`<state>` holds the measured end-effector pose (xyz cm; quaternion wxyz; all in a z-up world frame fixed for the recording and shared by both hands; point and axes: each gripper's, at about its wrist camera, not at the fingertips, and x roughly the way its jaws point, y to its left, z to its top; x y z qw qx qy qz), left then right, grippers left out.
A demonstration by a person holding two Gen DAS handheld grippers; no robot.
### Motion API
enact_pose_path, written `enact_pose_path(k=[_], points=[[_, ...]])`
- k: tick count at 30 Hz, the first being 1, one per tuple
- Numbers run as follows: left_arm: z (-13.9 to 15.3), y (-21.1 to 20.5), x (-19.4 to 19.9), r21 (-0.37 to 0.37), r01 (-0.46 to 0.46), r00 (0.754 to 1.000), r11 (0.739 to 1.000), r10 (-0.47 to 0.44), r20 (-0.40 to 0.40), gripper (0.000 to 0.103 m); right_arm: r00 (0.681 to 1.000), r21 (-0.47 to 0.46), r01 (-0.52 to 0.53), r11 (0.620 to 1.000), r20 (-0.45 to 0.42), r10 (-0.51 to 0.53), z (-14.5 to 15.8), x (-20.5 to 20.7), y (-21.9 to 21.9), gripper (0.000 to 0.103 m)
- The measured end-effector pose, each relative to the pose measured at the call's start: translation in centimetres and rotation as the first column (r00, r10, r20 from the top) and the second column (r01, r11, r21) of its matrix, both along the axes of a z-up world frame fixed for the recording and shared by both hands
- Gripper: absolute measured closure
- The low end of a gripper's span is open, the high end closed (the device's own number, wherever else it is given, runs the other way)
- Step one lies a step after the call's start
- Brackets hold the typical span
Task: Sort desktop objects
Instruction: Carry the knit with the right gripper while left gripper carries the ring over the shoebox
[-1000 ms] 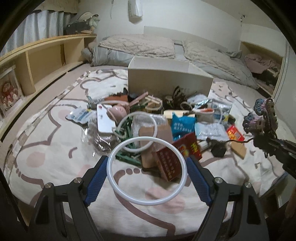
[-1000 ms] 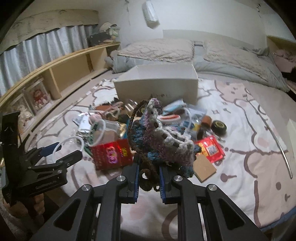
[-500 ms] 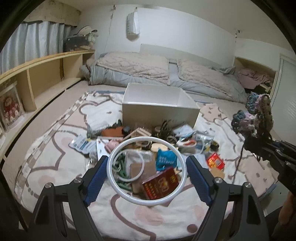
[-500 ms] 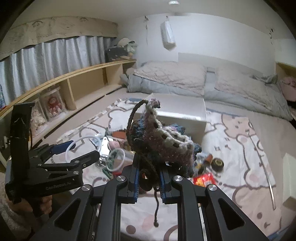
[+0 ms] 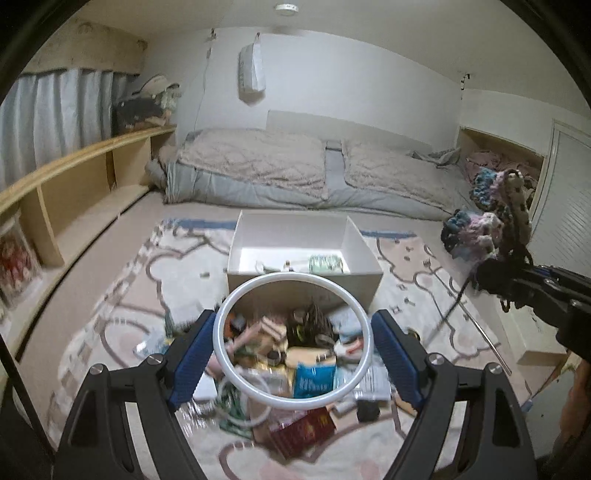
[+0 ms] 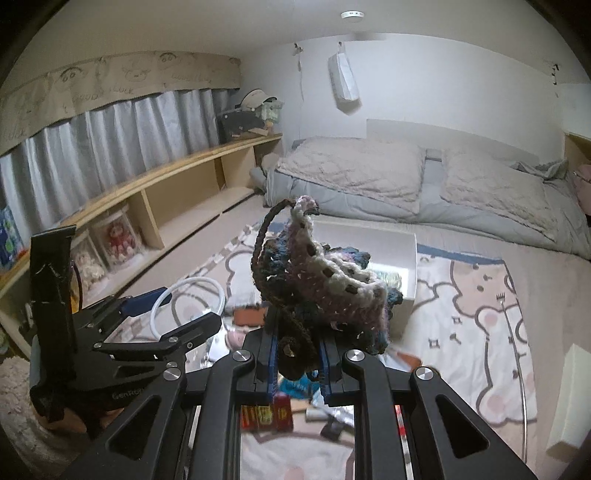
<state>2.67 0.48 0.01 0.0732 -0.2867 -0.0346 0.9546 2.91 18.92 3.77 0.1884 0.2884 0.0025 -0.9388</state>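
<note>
Between the spread blue pads of the left gripper (image 5: 293, 349) sits a white ring (image 5: 364, 332), held flat, its opening facing the white box (image 5: 364, 254) on the patterned bedspread (image 5: 122, 295). Clamped upright in the narrowed right gripper (image 6: 297, 369), a crocheted piece (image 6: 325, 280) seems bunched; pillows (image 6: 351, 173) lie beyond.

Dim indoor light from a ceiling lamp (image 6: 352, 14), cool cast, soft shadows. Heavy fisheye bending with black vignette at corners. Motion blur smears the clutter pile (image 5: 295, 373) low in both views; bedding (image 6: 369, 173) stays fairly sharp.
</note>
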Motion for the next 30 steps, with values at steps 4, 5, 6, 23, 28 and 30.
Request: enact_pose_path(k=[4,5,6,23,28,30], points=[[2.1,0.4,-2.0,-0.018,0.002,1.0,1.0,-0.002,-0.017,0.019,1.0,-0.008,0.0,1.0,-0.007,0.0,1.1,-2.0,0.1,0.085],[2.4,0.5,-2.4,-0.023,0.001,1.0,1.0,-0.001,-0.021,0.019,1.0,-0.015,0.0,1.0,-0.011,0.0,1.3,-2.5,0.1,0.085],[2.8,0.7,-3.0,-0.033,-0.002,1.0,0.999,0.001,-0.027,0.019,1.0,-0.02,-0.002,1.0,-0.013,0.002,1.3,-2.9,0.1,0.085],[1.9,0.7,-11.0,-0.001,-0.008,1.0,1.0,0.008,0.019,0.019,0.975,-0.015,-0.017,1.0,0.222,0.02,-6.8,-11.3,2.1,0.096],[1.0,0.0,-11.4,0.008,-0.007,0.999,1.0,0.007,0.036,0.019,0.924,0.001,-0.009,1.0,0.382,0.008,-13.4,-11.8,2.7,0.035],[0.7,-0.2,-11.4,0.012,-0.004,0.999,1.0,0.003,0.038,0.019,0.902,0.014,-0.014,1.0,0.431,0.007,-15.2,-11.7,2.9,0.035]])
